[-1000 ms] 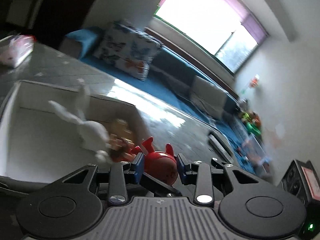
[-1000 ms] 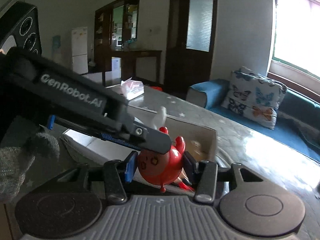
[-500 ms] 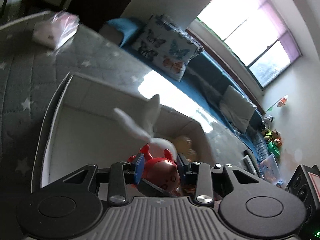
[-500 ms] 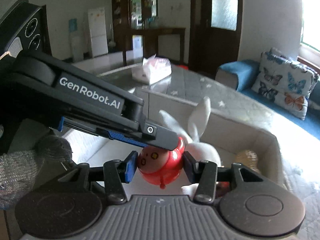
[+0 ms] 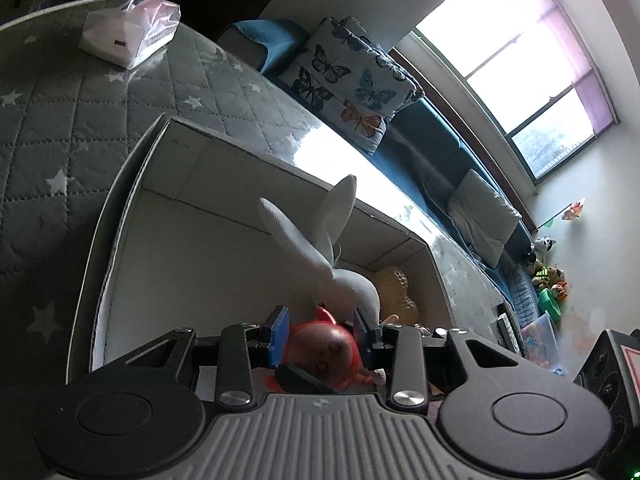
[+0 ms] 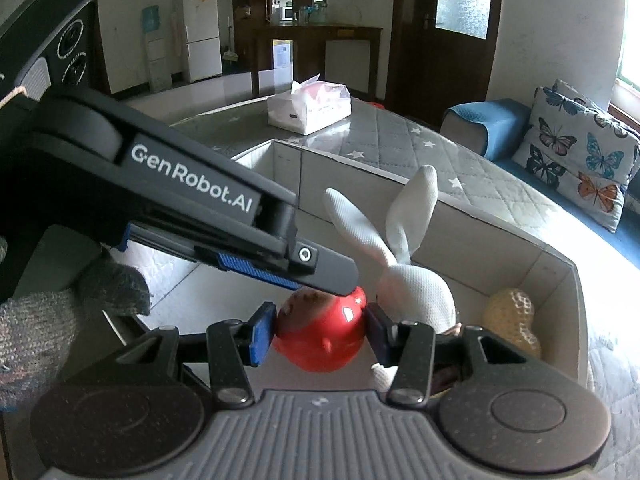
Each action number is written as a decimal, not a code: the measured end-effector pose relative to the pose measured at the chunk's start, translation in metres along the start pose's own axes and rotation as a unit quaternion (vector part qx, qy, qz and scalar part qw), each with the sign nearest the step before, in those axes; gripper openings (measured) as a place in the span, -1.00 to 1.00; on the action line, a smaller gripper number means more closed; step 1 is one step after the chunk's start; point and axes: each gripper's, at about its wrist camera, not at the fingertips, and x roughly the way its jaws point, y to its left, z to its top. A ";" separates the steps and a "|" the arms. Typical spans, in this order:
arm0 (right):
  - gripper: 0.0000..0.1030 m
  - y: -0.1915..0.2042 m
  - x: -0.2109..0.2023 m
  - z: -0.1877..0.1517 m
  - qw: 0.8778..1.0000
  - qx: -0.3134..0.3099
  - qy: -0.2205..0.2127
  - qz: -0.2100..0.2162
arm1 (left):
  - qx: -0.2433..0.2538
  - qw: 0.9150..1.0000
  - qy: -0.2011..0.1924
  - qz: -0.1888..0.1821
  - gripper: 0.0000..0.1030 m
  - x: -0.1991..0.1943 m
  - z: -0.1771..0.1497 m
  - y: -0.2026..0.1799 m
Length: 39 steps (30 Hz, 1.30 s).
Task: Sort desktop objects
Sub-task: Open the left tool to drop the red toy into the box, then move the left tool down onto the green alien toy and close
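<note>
A red round toy figure [image 5: 326,350] [image 6: 320,338] sits between the pads of both grippers, low inside an open cardboard box [image 5: 132,216] [image 6: 568,280]. My left gripper [image 5: 321,334] is shut on it. My right gripper [image 6: 320,330] is shut on the same toy from another side. The left gripper's finger [image 6: 280,268] crosses the right wrist view above the toy. A white rabbit plush [image 5: 328,256] [image 6: 404,264] stands in the box just behind the toy. A tan peanut-shaped toy [image 5: 394,292] [image 6: 510,318] lies in the box's far corner.
The box stands on a grey quilted table cover with white stars [image 5: 48,128] [image 6: 480,176]. A tissue pack [image 5: 128,36] [image 6: 310,106] lies further back on it. A blue sofa with butterfly cushions [image 5: 352,80] [image 6: 576,152] lies beyond the table.
Both grippers have carried the red toy over the box wall and down into the box, next to the rabbit. The box interior now fills both views.
</note>
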 end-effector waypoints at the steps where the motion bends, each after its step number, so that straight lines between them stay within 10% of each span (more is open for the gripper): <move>1: -0.04 0.001 -0.001 -0.001 1.000 -0.001 -0.002 -0.001 | 0.002 1.000 -0.001 0.002 -0.27 -0.001 0.000 -0.001; 21: 0.27 -0.006 -0.116 -0.045 0.996 0.011 -0.082 -0.043 | 0.081 0.996 -0.028 -0.025 -0.27 -0.045 -0.041 -0.069; 39: 0.59 -0.038 -0.216 -0.174 0.979 0.099 -0.069 -0.162 | 0.163 0.979 0.075 -0.094 -0.27 0.000 -0.143 -0.155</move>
